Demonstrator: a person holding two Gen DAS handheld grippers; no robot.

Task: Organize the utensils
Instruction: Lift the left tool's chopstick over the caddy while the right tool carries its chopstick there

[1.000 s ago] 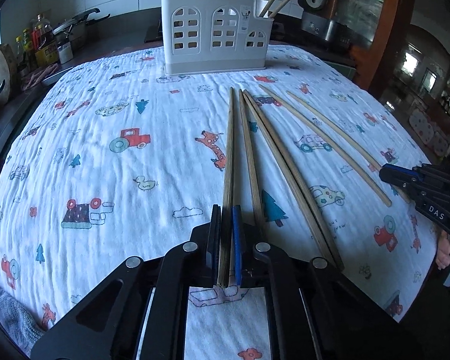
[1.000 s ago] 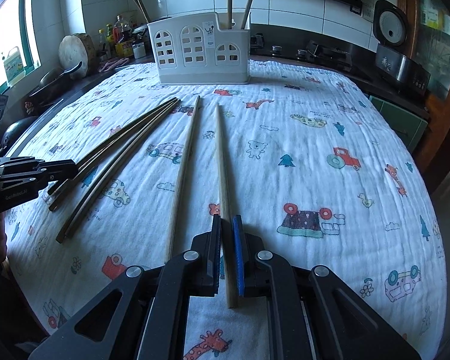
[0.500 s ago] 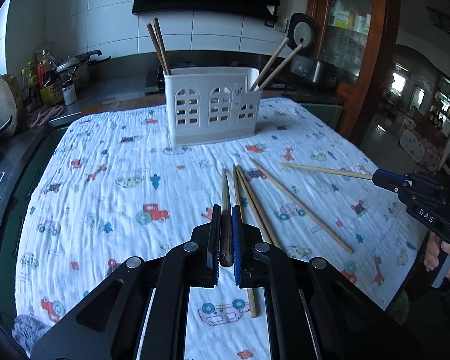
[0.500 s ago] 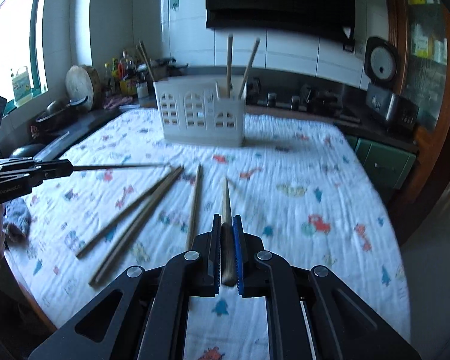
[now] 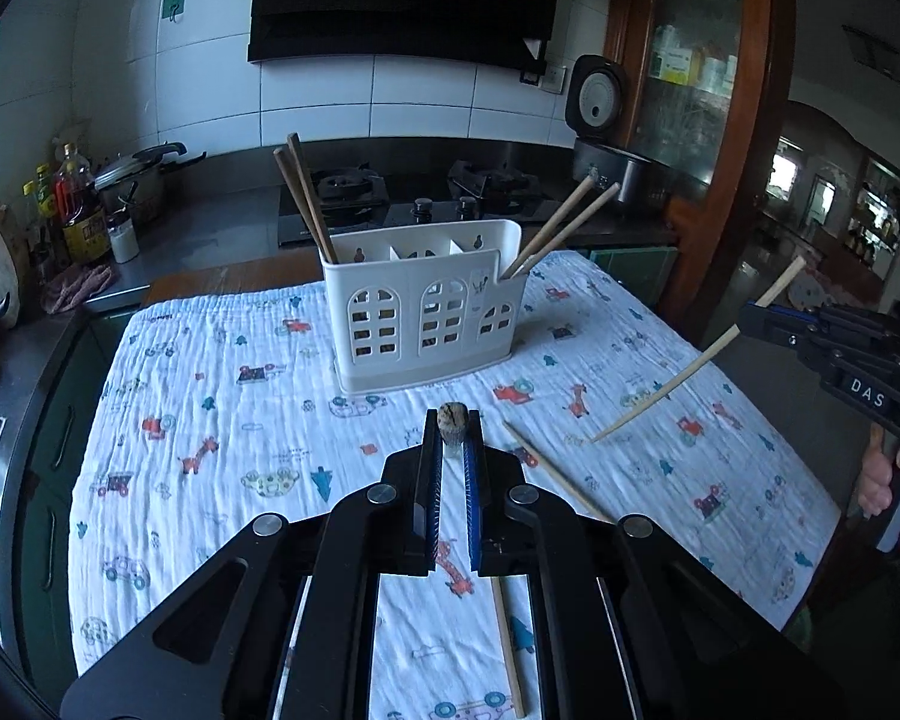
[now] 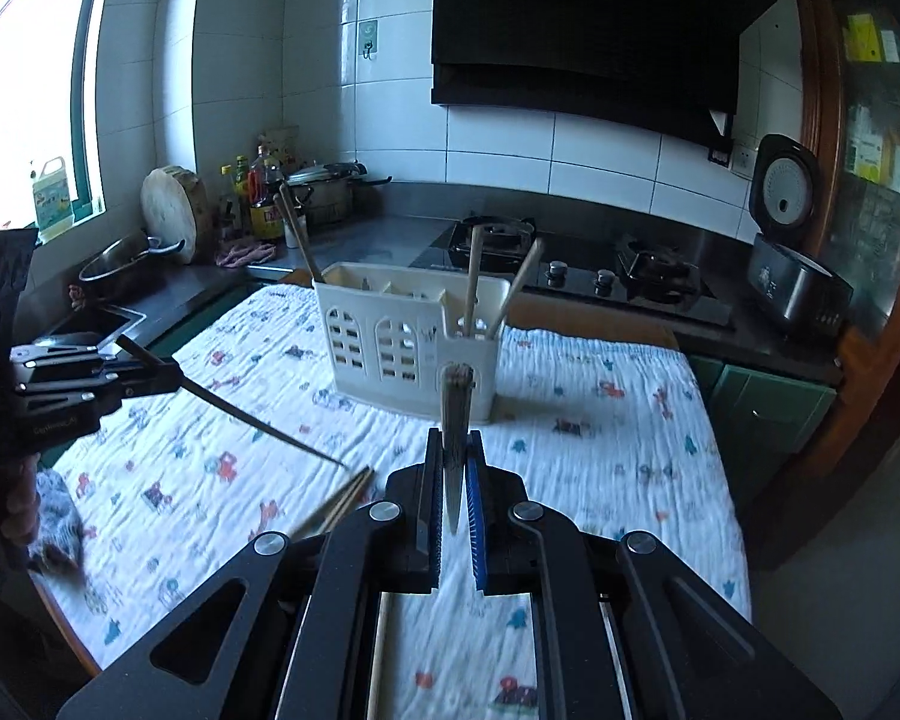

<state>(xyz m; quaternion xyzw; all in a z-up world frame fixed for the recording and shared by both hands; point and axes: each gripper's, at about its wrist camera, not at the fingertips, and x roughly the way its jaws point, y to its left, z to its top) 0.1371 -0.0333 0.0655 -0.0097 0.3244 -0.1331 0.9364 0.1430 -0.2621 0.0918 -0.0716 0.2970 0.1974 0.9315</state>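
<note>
Chopsticks (image 5: 452, 420) (image 6: 456, 414) clamped in both tongs (image 5: 452, 462) (image 6: 453, 480), holder (image 5: 426, 306) ahead, seemingly unobstructed.

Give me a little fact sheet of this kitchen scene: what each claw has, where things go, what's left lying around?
left claw: shut on a dark chopstick, lifted off the cloth
right claw: shut on a light chopstick, also lifted
holder: white, dark pair at one end, light pair at the other
cloth: some chopsticks remain
</note>
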